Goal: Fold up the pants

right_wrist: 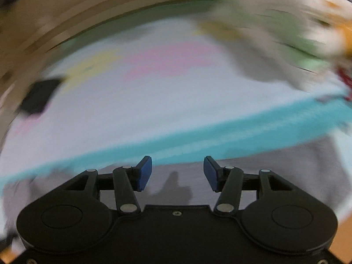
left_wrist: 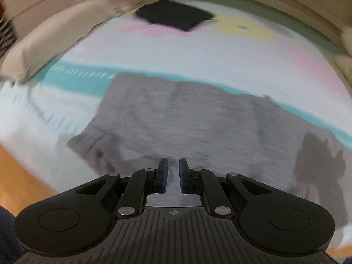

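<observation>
Left gripper: held over the cloth, jaws narrow with a slim gap, nothing between the blue pads.
Right gripper: jaws about half apart and empty, above the cloth's far edge.
Grey pants: folded flat on the bed sheet, just below both grippers.
Teal stripe: runs along the pants' far edge.
Dark folded cloth: farther off, well apart from the pants.

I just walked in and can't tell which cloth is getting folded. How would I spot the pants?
Find the pale mat with its turquoise stripe. The grey pants lie spread flat on it, just below that stripe. They are the only plain grey cloth; the other dark item, far across the mat, is small and black.
</observation>
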`<state>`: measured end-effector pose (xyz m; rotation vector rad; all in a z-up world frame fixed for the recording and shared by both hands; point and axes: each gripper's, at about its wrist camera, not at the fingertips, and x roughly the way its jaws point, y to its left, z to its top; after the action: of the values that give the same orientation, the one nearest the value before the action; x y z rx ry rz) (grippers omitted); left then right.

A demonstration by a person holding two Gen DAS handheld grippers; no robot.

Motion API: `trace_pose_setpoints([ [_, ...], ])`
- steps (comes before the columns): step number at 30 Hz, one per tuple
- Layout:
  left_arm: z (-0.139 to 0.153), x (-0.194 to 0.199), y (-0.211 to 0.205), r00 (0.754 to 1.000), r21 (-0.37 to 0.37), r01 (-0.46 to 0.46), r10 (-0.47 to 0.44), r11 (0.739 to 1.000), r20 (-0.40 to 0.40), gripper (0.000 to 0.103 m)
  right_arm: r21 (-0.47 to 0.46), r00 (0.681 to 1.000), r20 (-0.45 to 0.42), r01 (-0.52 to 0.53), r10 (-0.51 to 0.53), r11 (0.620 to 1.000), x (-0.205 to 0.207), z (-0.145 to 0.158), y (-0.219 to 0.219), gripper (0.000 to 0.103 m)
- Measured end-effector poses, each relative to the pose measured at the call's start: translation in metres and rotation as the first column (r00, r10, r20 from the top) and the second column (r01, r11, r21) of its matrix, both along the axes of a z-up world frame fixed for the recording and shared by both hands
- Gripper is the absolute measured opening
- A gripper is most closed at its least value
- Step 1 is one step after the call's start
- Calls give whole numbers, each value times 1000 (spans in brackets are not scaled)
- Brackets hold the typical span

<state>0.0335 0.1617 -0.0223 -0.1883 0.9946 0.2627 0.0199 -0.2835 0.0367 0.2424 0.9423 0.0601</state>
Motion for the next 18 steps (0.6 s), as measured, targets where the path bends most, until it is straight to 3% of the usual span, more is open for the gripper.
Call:
trace_pose_setpoints([
  [3,-4,3,23,999,-18,-48,48,999,-14,10,-25,975,34,-217,218,976,-10,-2,64,59],
  [8,-5,6,47,996,-32,-85,85,996,7,10,-105,858,63,-503,510,858,-46,-12,148,59],
  [13,-18,7,51,997,-101,-81,81,992,-3,10,-208,728,70,-658,682,723,-85,-33,199,59],
  [18,-27,14,44,999,-149,-35,35,988,-2,10,-280,651,41,-721,758,634,-99,-55,234,60],
])
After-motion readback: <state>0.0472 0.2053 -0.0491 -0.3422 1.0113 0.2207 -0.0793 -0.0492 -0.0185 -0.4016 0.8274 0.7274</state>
